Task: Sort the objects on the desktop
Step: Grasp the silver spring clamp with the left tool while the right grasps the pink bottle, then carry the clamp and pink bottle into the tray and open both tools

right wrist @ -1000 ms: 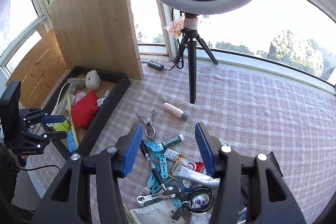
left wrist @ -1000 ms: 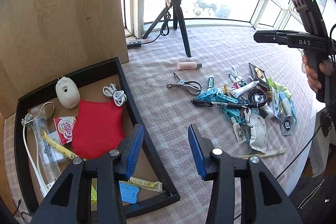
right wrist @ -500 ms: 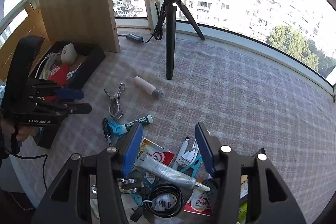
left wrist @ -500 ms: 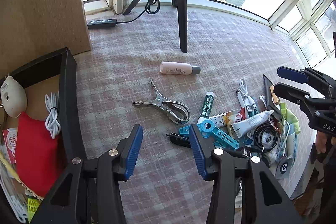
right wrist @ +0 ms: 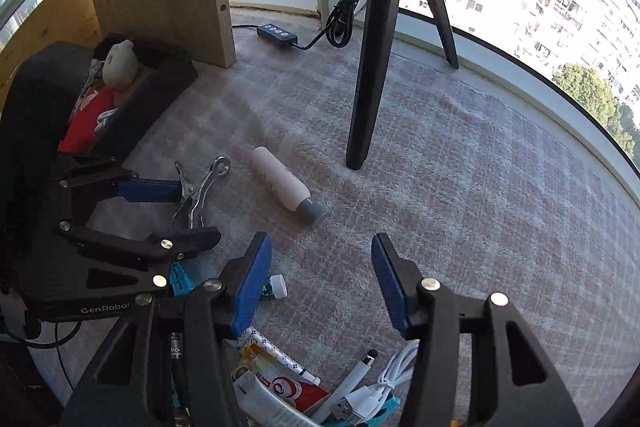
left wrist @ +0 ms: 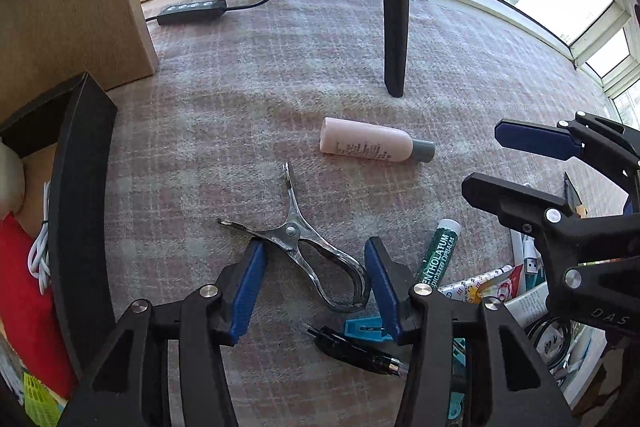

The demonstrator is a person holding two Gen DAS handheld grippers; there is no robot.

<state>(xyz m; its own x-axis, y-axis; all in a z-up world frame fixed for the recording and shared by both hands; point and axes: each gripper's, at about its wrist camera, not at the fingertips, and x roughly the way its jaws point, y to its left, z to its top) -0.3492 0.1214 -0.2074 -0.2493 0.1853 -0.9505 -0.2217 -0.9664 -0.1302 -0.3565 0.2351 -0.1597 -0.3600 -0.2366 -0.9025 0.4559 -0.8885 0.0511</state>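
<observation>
We are bringing our left gripper (left wrist: 312, 283) down from the black tray (left wrist: 80, 211) and closing its jaws around the shiny metal spring clamp (left wrist: 300, 239) on the checked cloth, not yet pinching it, while our right gripper (right wrist: 320, 279) is hovering open, empty.

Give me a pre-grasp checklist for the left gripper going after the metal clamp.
1. Metal clamp between the left gripper fingers: ok; it lies flat on the cloth, handles toward the gripper.
2. Fingers pressing the clamp: not ok yet; jaws are closing, right finger near a handle loop, contact cannot tell.
3. Black pen clear of the grasp: ok, it lies nearer the camera.
4. Pink bottle clear: ok, apart from the clamp.
5. Right gripper clear: ok, open over bare cloth.
6. Black tray reachable: ok, beside it.
</observation>
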